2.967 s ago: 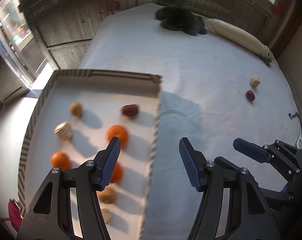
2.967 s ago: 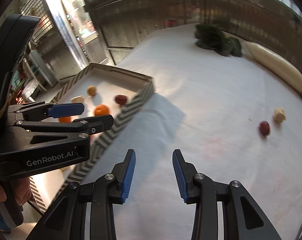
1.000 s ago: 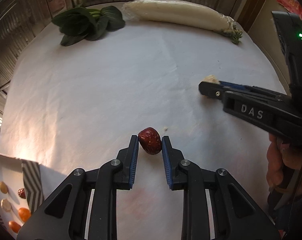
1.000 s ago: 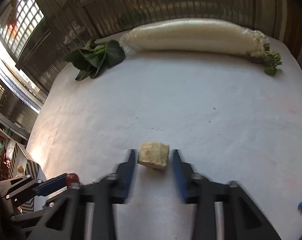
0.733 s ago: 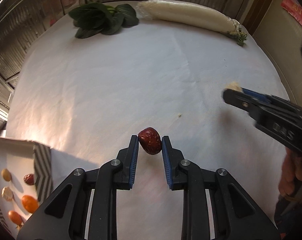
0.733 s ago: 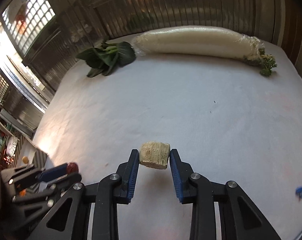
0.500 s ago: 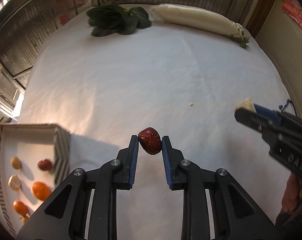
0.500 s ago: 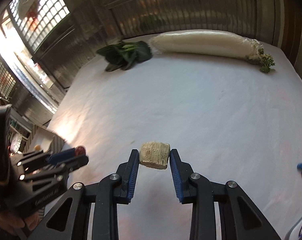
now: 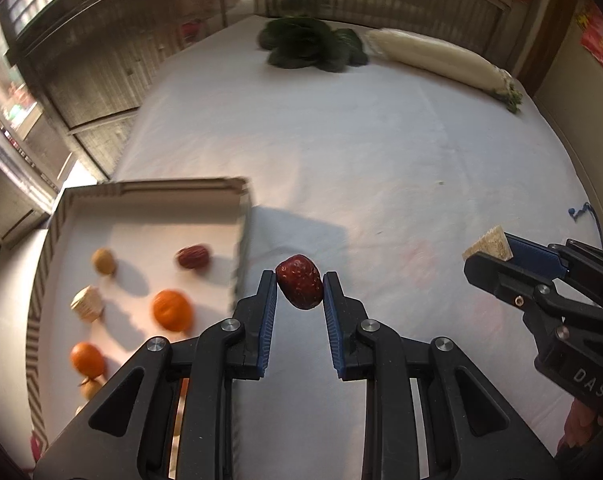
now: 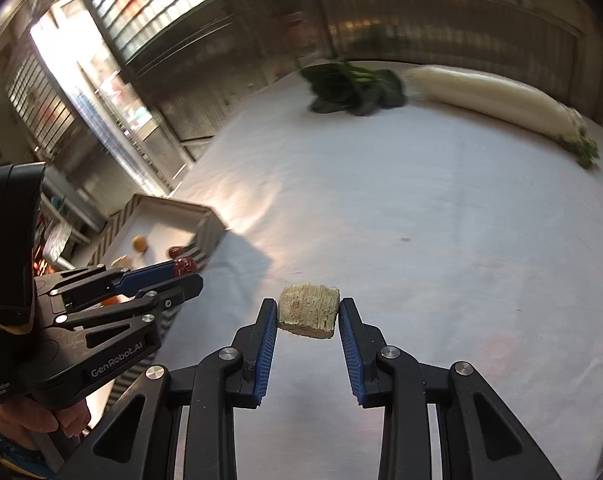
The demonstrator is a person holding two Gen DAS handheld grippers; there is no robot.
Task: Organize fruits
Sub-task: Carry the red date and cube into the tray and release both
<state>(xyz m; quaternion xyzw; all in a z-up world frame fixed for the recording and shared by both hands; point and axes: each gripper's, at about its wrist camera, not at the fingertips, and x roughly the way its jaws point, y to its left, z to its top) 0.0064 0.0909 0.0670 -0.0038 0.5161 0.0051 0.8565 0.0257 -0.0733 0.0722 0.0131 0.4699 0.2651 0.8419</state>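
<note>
left wrist view: the left tongs (image 9: 299,294) are pinching a red date (image 9: 300,287) between the blue pads, holding it in the air just beside the right wall of the tray (image 9: 243,216). the tray is sitting at the left of the white counter (image 9: 361,152) and is holding another date (image 9: 194,257), two oranges (image 9: 172,309), a pale chunk (image 9: 87,303) and a small tan fruit (image 9: 103,261). at the right edge the right tongs (image 9: 491,250) are pinching a pale cane chunk (image 9: 488,243). to do this step well, i judge the date should be carried over the wall, lowered to a bare patch near the other date, and only then let go, so it is not rolling or knocking the oranges. the tray's near end is hiding behind the tongs, and its left side is blurring.

right wrist view: the right tongs (image 10: 307,316) are gripping the cane chunk (image 10: 308,311) by its two flat sides, well above the counter. the left tongs (image 10: 183,270) are showing at the left with the date (image 10: 184,266) at their tips, over the tray's corner (image 10: 205,228). the chunk is lying farther from the tray than the date, so i judge it should be following behind, not crossing the other hand. greens (image 10: 353,92) and a white radish (image 10: 489,98) are lying at the far edge, smeared by blur. most of the tray is cut off by the left tool, so the free room inside cannot be judged here.
</note>
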